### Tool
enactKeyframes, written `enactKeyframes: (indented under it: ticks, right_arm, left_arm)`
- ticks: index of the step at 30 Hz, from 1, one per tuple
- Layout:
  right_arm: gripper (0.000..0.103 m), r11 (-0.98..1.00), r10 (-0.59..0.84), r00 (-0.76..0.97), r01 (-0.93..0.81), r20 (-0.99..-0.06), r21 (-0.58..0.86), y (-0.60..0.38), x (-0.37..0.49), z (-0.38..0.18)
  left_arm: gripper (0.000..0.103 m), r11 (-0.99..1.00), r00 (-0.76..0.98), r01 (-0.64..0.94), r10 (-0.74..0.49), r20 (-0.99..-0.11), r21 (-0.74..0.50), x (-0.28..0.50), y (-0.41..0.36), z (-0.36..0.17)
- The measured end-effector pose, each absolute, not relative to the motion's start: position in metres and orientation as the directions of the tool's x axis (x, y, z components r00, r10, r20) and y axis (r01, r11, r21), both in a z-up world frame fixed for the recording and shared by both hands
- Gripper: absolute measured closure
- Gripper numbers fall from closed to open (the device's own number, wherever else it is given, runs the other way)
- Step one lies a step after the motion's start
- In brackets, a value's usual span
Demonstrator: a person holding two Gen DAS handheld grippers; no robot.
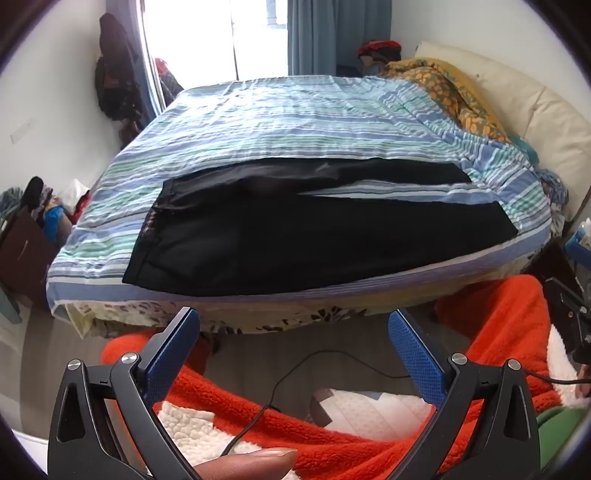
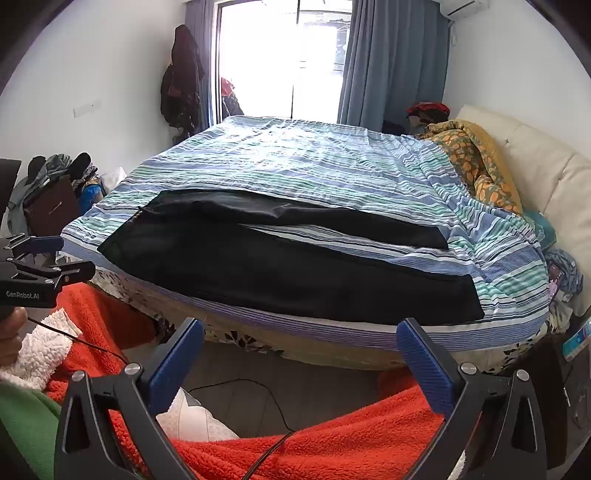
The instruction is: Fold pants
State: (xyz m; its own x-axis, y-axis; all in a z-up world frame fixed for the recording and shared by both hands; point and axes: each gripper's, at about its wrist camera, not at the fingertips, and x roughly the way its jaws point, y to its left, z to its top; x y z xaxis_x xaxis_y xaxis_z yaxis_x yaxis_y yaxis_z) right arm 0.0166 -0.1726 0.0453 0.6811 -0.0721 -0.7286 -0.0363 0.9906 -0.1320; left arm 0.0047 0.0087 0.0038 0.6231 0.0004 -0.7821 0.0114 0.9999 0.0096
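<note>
Left wrist view: left gripper (image 1: 293, 325) spread wide, nothing between the blue pads (image 1: 417, 363), held short of the bed's near edge. A fingertip (image 1: 255, 461) shows at the bottom edge. Pants (image 1: 295, 236), black, lie flat on the bed (image 1: 258, 114) near its front edge, waistband to the left, legs running right and split in a narrow V with striped sheet showing between them. Sheet is blue/green/white striped and wrinkled. Far right: orange-patterned quilt (image 1: 450, 92) bunched against a cream headboard (image 1: 535, 110). Far centre: bright window (image 1: 255, 37) with a blue curtain (image 1: 332, 33). Far left wall: dark clothes (image 1: 114, 74) hanging. Left floor: clutter pile (image 1: 40, 206). Below the gripper: red fleece (image 1: 498, 332) and a black cable (image 1: 314, 369) on the grey floor.

Right wrist view: right gripper (image 2: 301, 336) also wide, holding nothing, back from the bed edge. Left gripper (image 2: 40, 258) shows at the left edge, side-on; its opening can't be read from here. Pants (image 2: 280, 266) in the same layout, near leg along the front edge, far leg angled away. Bed (image 2: 295, 155), quilt (image 2: 476, 158), headboard (image 2: 546, 173) right. Window (image 2: 280, 55), curtain (image 2: 391, 62), an AC unit (image 2: 465, 7) top right. Hanging clothes (image 2: 183, 77) far left, clutter (image 2: 55, 192) left floor. Red fleece (image 2: 332, 443) and cable (image 2: 258, 391) below.
</note>
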Motion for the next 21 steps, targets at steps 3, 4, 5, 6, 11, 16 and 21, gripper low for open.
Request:
enactKeyframes:
  ticks: [3, 4, 5, 6, 11, 16, 21]
  right_arm:
    - [0.000, 0.990, -0.074, 0.683, -0.034, -0.727, -0.134, -0.1730, 0.0164, 0.0453]
    - [0.000, 0.990, -0.075, 0.683, -0.034, -0.726, -0.134, -0.1730, 0.0164, 0.0454]
    - [0.000, 0.990, -0.075, 0.684, -0.034, -0.725, -0.134, -0.1729, 0.0163, 0.0455]
    - [0.000, 0.990, -0.077, 0.685, -0.033, -0.724, -0.136, -0.1726, 0.0163, 0.0455]
    - [0.000, 0.991, -0.072, 0.684, -0.033, -0.726, -0.129, -0.1745, 0.0171, 0.0471]
    - [0.000, 0.991, -0.069, 0.685, -0.036, -0.725, -0.129, -0.1728, 0.0173, 0.0457]
    - [0.000, 0.991, -0.067, 0.684, -0.037, -0.727, -0.126, -0.1691, 0.0162, 0.0449]
  left_arm:
    - [0.001, 1.000, 0.625, 0.010, 0.009, -0.781, 0.019, 0.0032, 0.0059, 0.0026]
    - [0.001, 1.000, 0.627, 0.010, 0.009, -0.779, 0.020, 0.0017, 0.0050, 0.0008]
    - [0.001, 1.000, 0.627, 0.010, 0.010, -0.779, 0.021, 0.0018, 0.0057, 0.0011]
    - [0.001, 1.000, 0.627, 0.010, 0.010, -0.779, 0.021, 0.0016, 0.0061, 0.0005]
    - [0.001, 1.000, 0.625, 0.007, 0.015, -0.781, 0.025, 0.0032, 0.0057, 0.0001]
    - [0.001, 1.000, 0.626, 0.005, 0.018, -0.780, 0.027, 0.0033, 0.0060, -0.0008]
    - [0.001, 1.000, 0.627, 0.004, 0.021, -0.779, 0.030, 0.0037, 0.0068, -0.0001]
